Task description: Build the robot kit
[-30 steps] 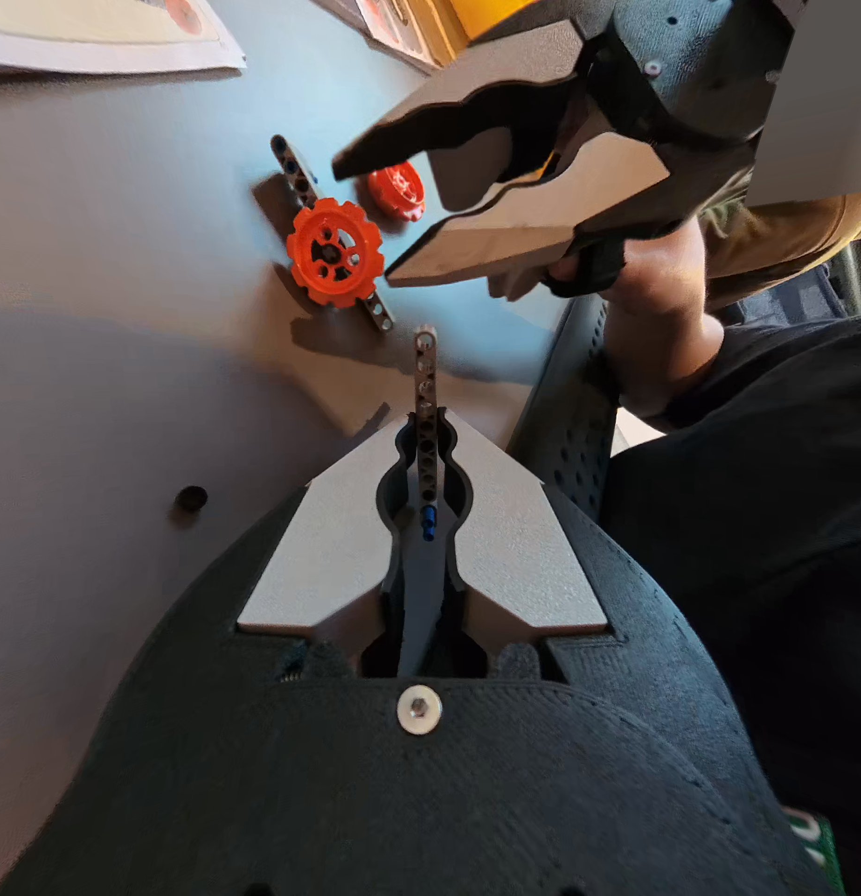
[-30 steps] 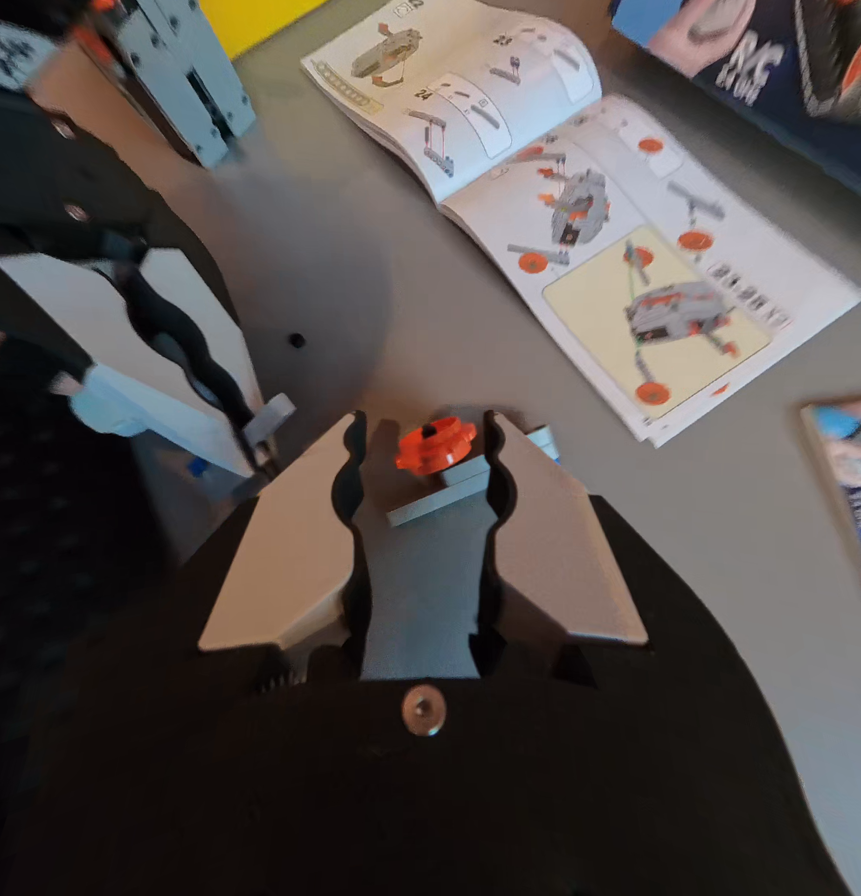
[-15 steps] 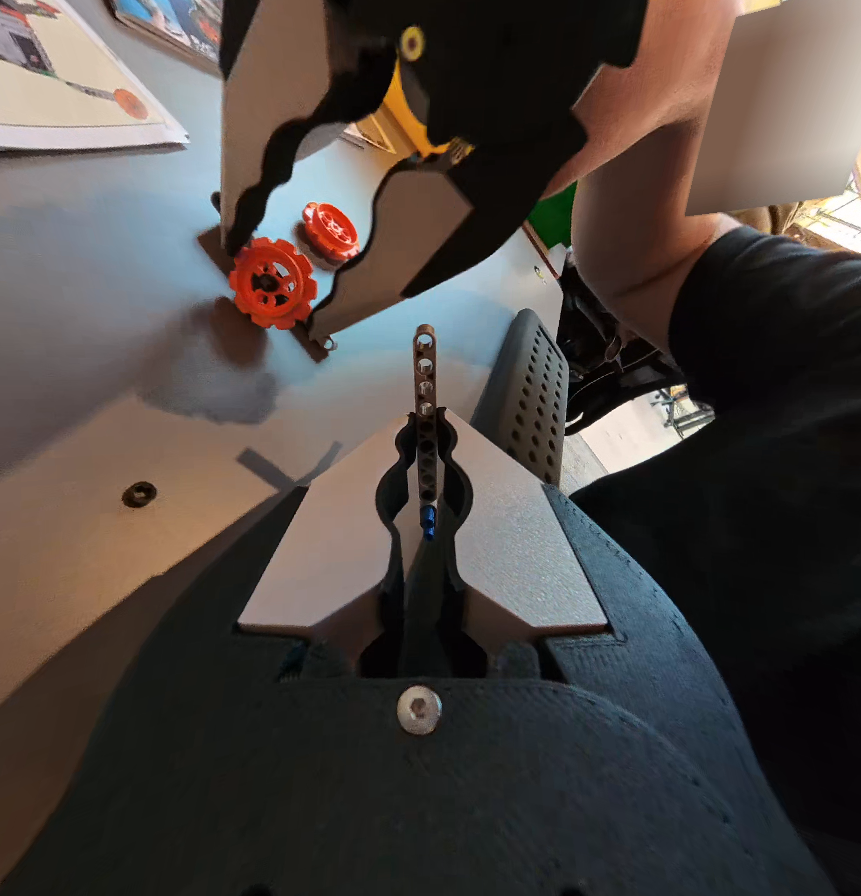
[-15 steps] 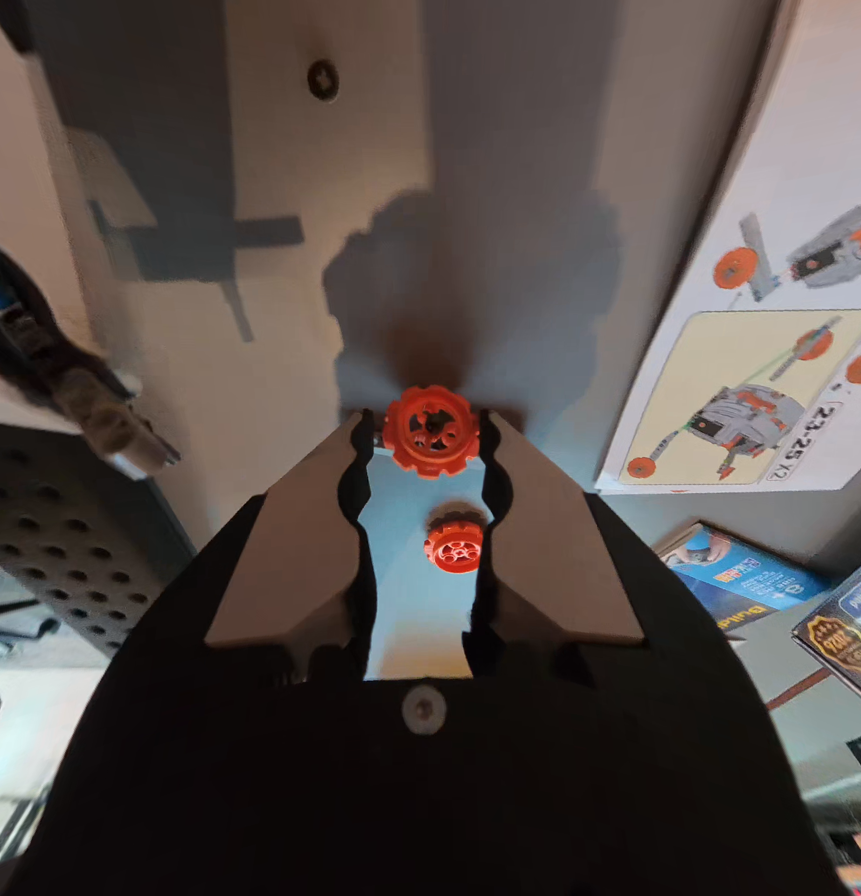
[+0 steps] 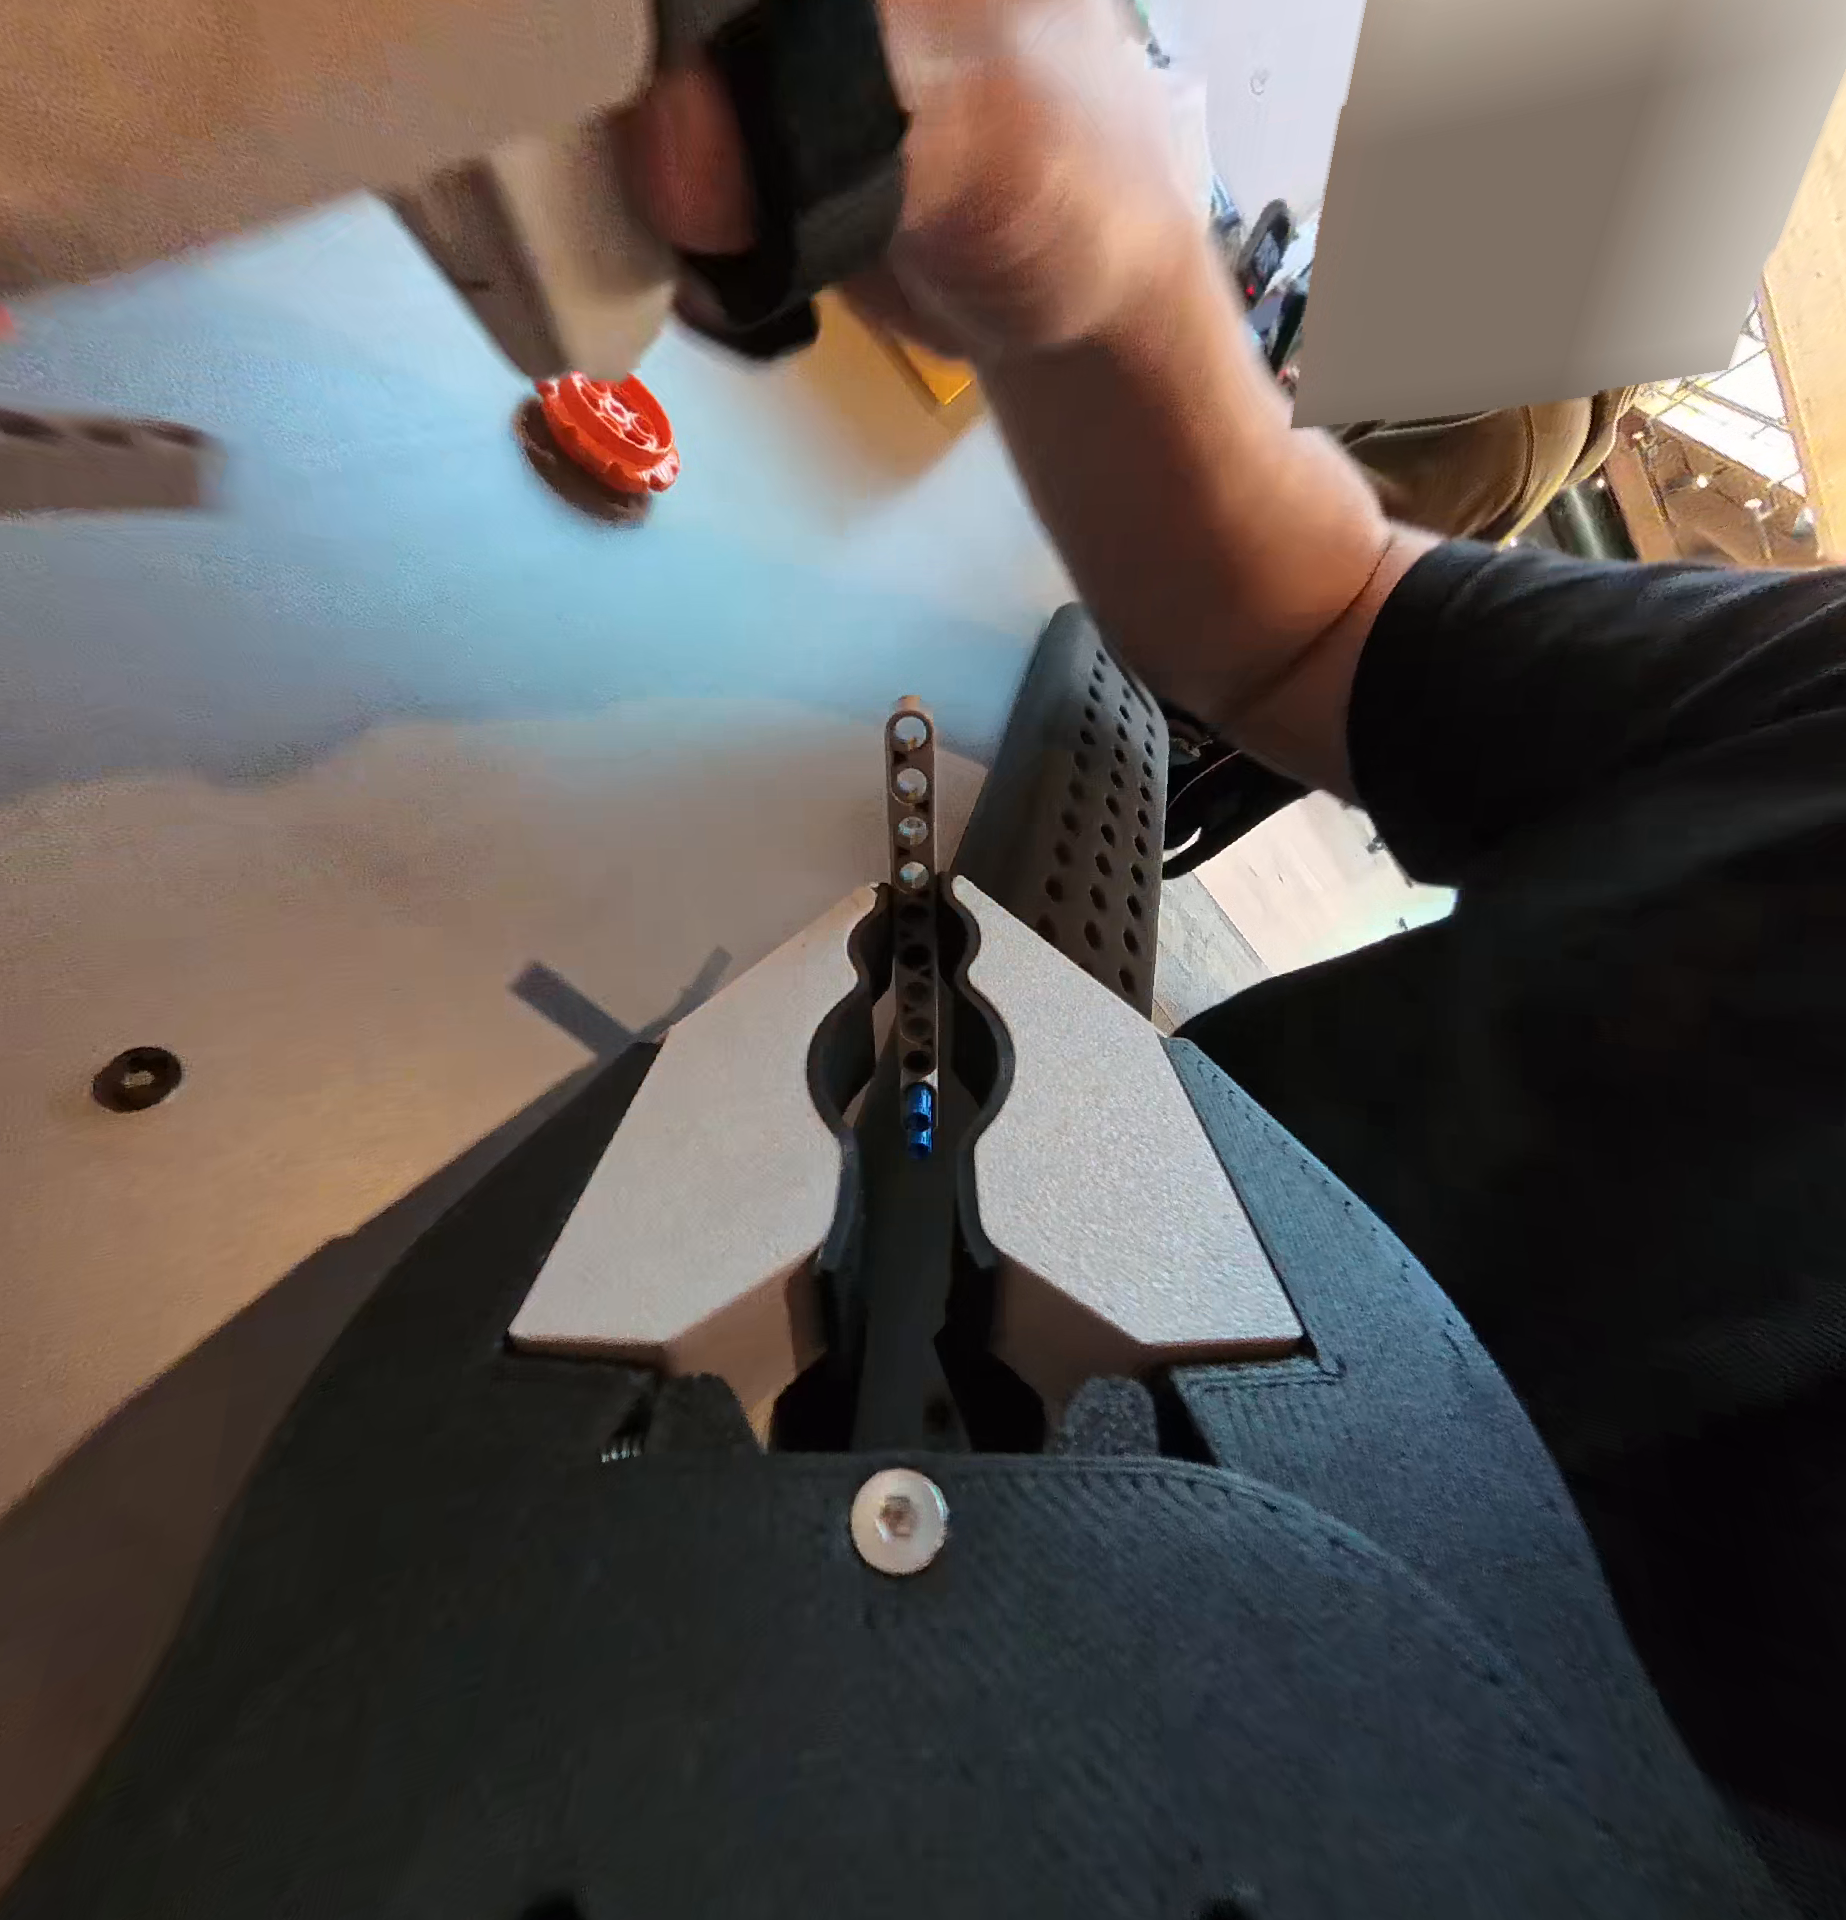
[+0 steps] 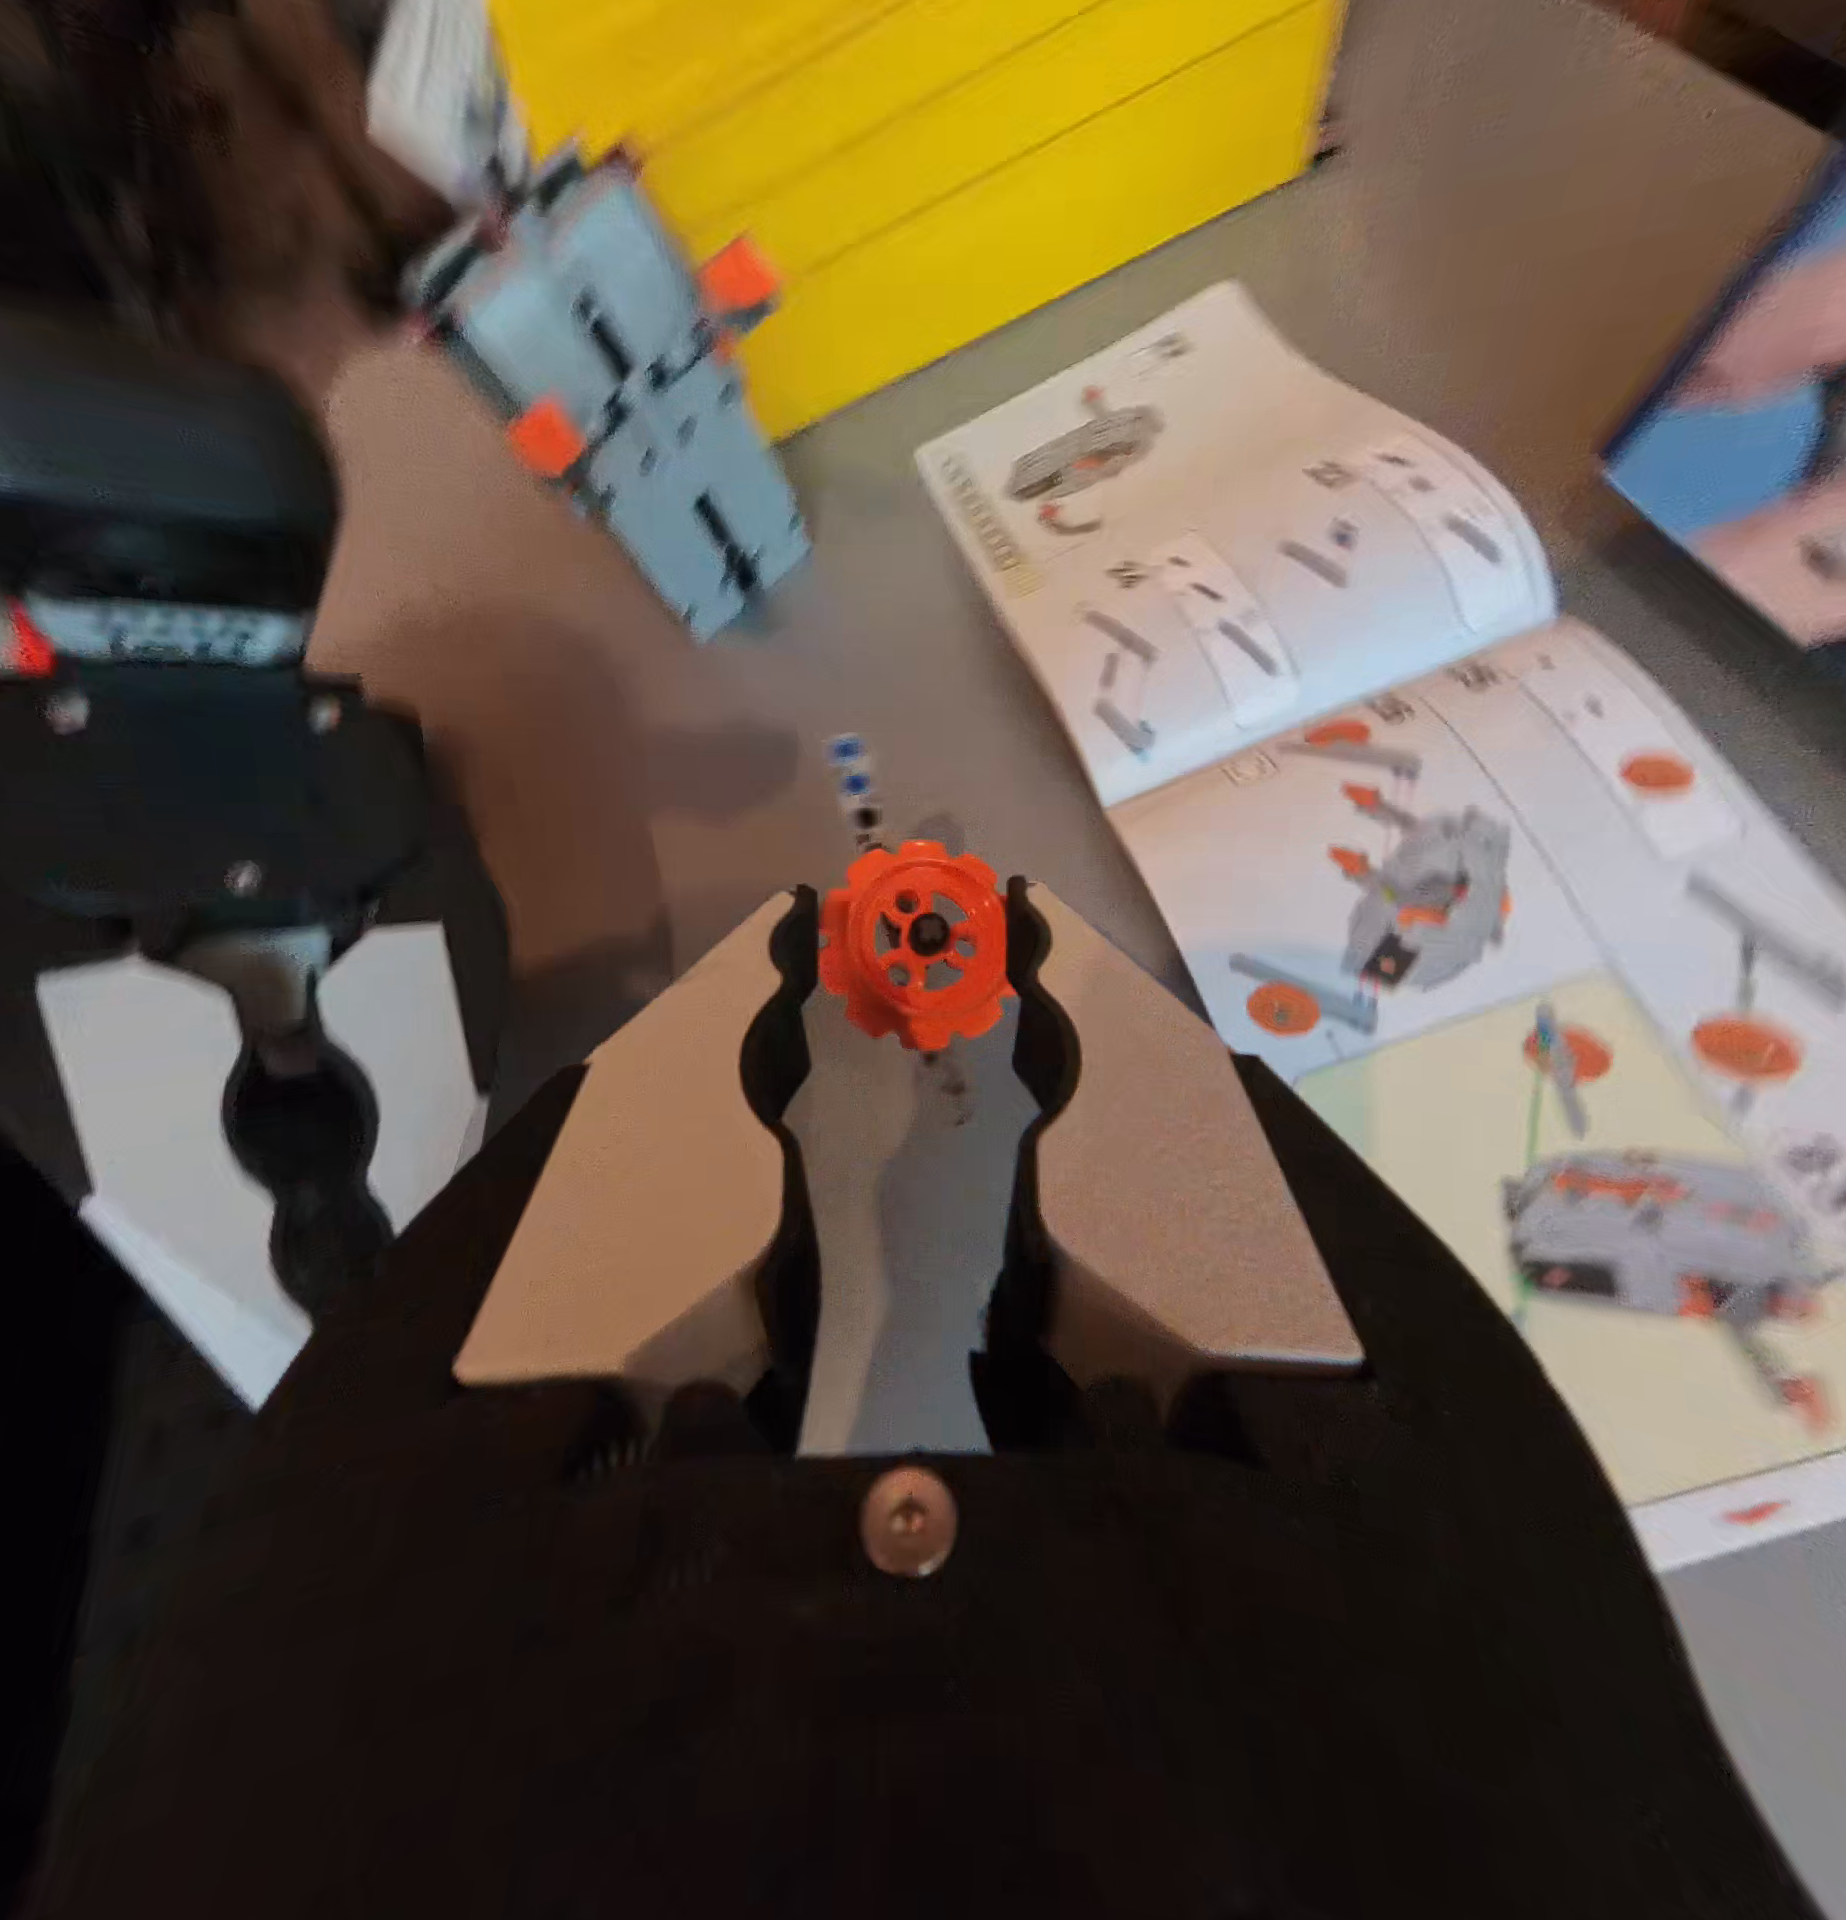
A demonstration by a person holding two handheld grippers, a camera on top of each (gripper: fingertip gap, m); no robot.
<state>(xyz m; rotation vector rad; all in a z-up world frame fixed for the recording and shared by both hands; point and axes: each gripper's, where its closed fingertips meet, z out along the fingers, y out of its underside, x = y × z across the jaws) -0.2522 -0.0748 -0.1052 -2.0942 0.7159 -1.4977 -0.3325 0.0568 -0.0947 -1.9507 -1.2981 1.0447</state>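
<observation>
My left gripper (image 5: 914, 899) is shut on a thin grey holed beam (image 5: 912, 800) that sticks out past the fingertips, with a blue pin (image 5: 919, 1117) at its near end. My right gripper (image 6: 911, 906) is shut on a toothed orange gear (image 6: 914, 961). The gear sits on a grey beam with blue pins (image 6: 854, 774), which shows behind it. In the left wrist view the right gripper's finger (image 5: 555, 281) is blurred at the top, just above a smaller orange gear (image 5: 609, 431) lying on the grey table (image 5: 275, 935). The left gripper (image 6: 295, 1049) shows at the left of the right wrist view.
An open instruction booklet (image 6: 1366, 790) lies to the right on the table. A yellow box (image 6: 950, 156) and a grey block model (image 6: 628, 416) stand at the back. A blue box (image 6: 1771, 436) is at the far right. A black perforated chair (image 5: 1095, 821) is by the table edge.
My right gripper has shut on the large orange gear and lifted it with its beam, swinging to face the booklet. My left gripper still holds its beam.
</observation>
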